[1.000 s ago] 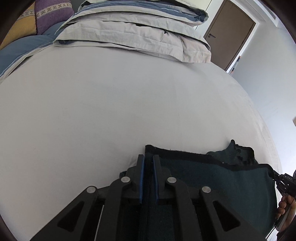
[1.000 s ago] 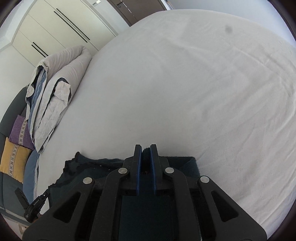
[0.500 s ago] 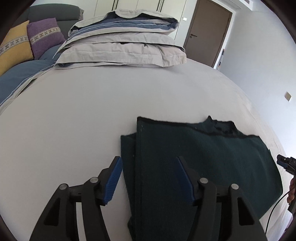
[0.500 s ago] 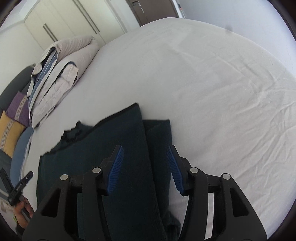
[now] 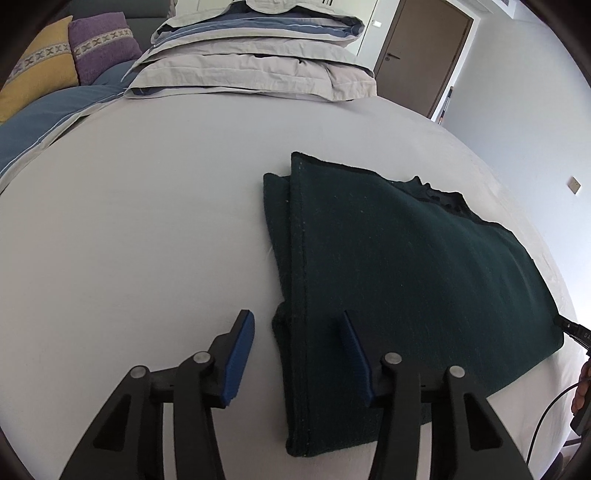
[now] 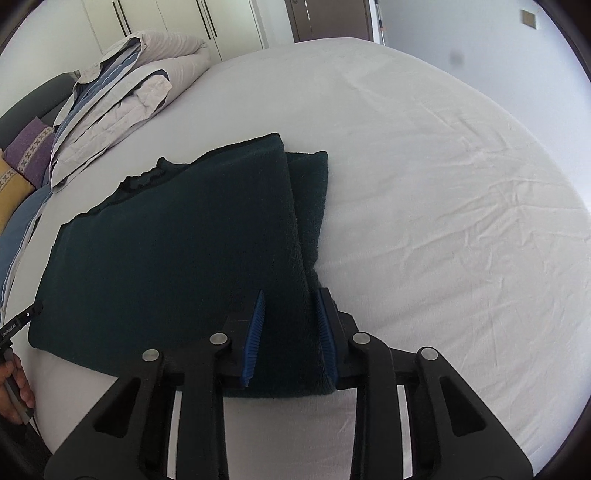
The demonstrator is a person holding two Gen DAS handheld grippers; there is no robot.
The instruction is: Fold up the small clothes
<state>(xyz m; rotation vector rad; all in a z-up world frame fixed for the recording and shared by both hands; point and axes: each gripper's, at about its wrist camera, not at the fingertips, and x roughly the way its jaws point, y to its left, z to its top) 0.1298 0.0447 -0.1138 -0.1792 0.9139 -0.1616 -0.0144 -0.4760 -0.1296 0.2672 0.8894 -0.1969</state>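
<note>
A dark green garment point(image 5: 406, 277) lies folded flat on the white bed sheet point(image 5: 147, 240), with a second layer peeking out along its left edge. My left gripper point(image 5: 295, 321) hovers over that near left edge, its jaws apart and closing, the pads not pressing the fabric. In the right wrist view the same garment point(image 6: 166, 258) spreads to the left. My right gripper point(image 6: 291, 295) hangs over its near right edge, jaws narrower and closing, with fabric showing between the blue pads point(image 6: 255, 332) but not pinched.
A folded grey and blue duvet point(image 5: 255, 55) is stacked at the bed's far end. Yellow point(image 5: 33, 70) and purple point(image 5: 103, 44) cushions lie at the far left. A brown door point(image 5: 424, 55) and a white wardrobe point(image 6: 184, 22) stand behind. A hand point(image 6: 14, 387) shows at the lower left.
Both grippers let go of the garment's edge, opened and drew back toward me. The garment now lies flat and folded. Both pairs of jaws are narrower than half a second ago.
</note>
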